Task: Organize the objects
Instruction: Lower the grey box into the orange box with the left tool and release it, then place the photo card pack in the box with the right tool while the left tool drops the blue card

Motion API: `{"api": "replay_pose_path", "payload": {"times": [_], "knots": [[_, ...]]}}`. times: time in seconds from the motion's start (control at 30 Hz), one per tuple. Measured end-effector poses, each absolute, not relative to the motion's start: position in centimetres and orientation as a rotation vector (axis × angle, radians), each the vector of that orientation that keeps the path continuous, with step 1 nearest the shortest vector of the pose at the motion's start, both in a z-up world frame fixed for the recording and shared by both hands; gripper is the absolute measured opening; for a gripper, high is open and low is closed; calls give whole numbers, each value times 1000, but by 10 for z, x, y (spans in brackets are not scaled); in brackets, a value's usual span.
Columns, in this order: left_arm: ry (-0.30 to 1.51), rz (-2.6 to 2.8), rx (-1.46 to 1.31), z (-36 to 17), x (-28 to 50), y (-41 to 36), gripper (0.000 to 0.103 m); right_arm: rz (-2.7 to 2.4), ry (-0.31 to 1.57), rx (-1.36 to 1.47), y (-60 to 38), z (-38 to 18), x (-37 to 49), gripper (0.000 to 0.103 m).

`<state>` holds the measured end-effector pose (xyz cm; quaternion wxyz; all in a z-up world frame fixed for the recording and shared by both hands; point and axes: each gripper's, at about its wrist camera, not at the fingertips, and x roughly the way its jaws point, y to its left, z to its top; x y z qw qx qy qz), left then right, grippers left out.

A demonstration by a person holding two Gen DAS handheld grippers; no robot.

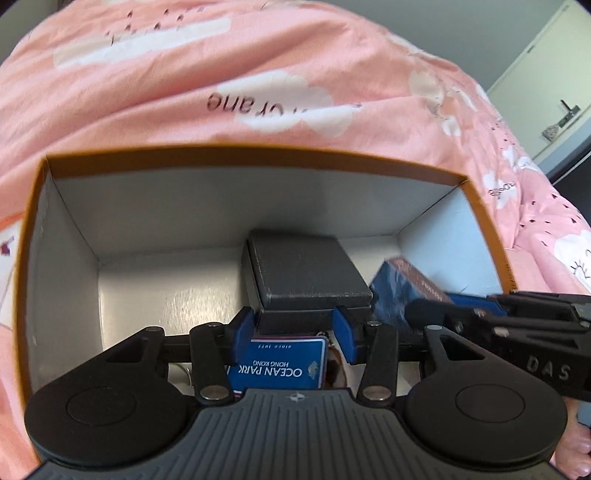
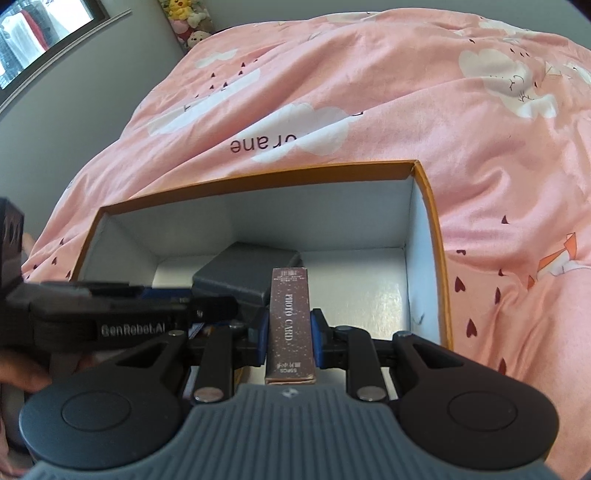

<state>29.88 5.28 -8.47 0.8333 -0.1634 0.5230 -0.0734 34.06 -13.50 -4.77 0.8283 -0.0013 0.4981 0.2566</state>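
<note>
An open orange box with white inside (image 1: pixel 110 221) (image 2: pixel 424 229) lies on a pink bedspread. My left gripper (image 1: pixel 293 325) is shut on a black case (image 1: pixel 306 266) and holds it inside the box; the case also shows in the right wrist view (image 2: pixel 240 269). Under the left gripper lies a blue Ocean Park card pack (image 1: pixel 280 365). My right gripper (image 2: pixel 288 332) is shut on a brown photo card box (image 2: pixel 290 321), held on edge over the box's near side; it shows in the left wrist view (image 1: pixel 395 291), right of the black case.
The pink bedspread (image 2: pixel 369 92) surrounds the box. The box floor left of the black case (image 1: pixel 166 291) and right of the photo card box (image 2: pixel 369 291) is bare. A grey wall and window (image 2: pixel 37 33) lie at far left; a door (image 1: pixel 554 74) at far right.
</note>
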Motion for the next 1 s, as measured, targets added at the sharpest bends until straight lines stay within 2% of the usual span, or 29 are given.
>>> {"api": "replay_pose_path", "payload": {"times": [0.2, 0.47, 0.77, 1.0], "knots": [[1154, -128, -411, -96, 302, 63, 52, 521, 1091, 51, -130, -63, 359, 24], [1139, -121, -427, -95, 300, 70, 52, 449, 1094, 258, -140, -76, 375, 24], [1133, -120, -402, -95, 301, 68, 53, 439, 1176, 133, -126, -85, 380, 28], [1122, -130, -390, -93, 299, 68, 53, 506, 1184, -124, -107, -86, 373, 49]]}}
